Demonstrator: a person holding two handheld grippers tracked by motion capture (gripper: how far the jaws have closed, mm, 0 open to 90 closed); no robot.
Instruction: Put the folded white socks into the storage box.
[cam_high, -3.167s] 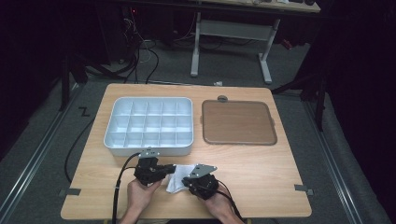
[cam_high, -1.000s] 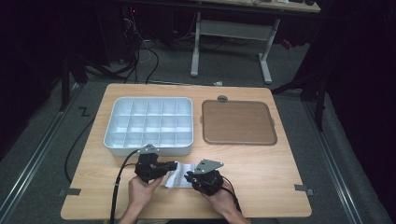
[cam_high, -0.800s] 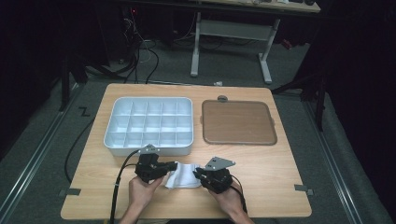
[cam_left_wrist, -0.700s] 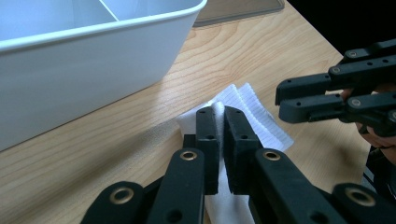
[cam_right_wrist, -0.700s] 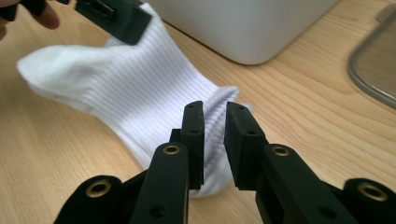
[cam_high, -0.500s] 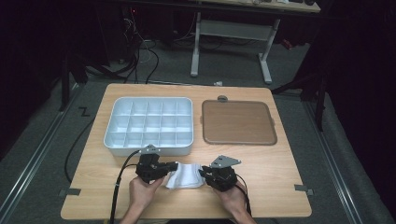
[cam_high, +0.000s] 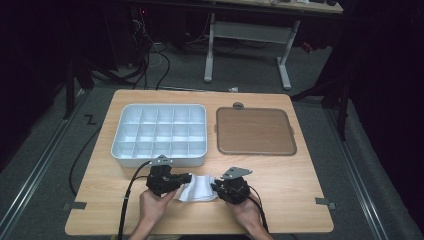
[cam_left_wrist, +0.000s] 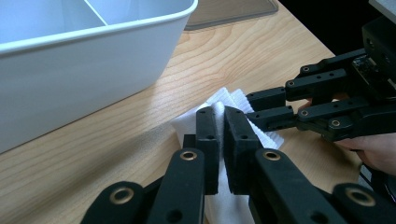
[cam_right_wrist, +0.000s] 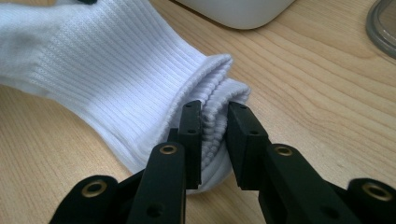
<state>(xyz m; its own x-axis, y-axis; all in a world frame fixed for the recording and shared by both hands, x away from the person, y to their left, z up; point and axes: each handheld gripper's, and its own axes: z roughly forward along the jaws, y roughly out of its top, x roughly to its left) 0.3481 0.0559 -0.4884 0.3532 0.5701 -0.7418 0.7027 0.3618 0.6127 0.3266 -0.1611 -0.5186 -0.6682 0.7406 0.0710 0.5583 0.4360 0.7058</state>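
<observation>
Dark room around a pale wooden table (cam_high: 300, 180), with cables on the floor behind it and the white legs of another desk (cam_high: 282, 55) beyond. On the table at about ten o'clock sits a white tray (cam_high: 160, 131) divided into many small compartments. Just beside it, at about two o'clock, lies a flat brown lid (cam_high: 254, 131) with rounded corners.

Near the front edge, at six o'clock, a white ribbed sock (cam_high: 199, 188) lies stretched between two black grippers, each held in a person's hand. The left gripper (cam_high: 186, 178) points right, toward three o'clock, and its fingers (cam_left_wrist: 206, 135) are closed on the sock's left end; in the left gripper view the white cloth is pinched between them, with the tray wall close by on the far side. The right gripper (cam_high: 216, 187) points left, toward nine o'clock, and its fingers (cam_right_wrist: 192, 128) are closed on the sock's cuff; in the right gripper view the folded ribbed edge is squeezed between the two pads. A black cable (cam_high: 131, 192) trails from the left gripper down off the front of the table.
</observation>
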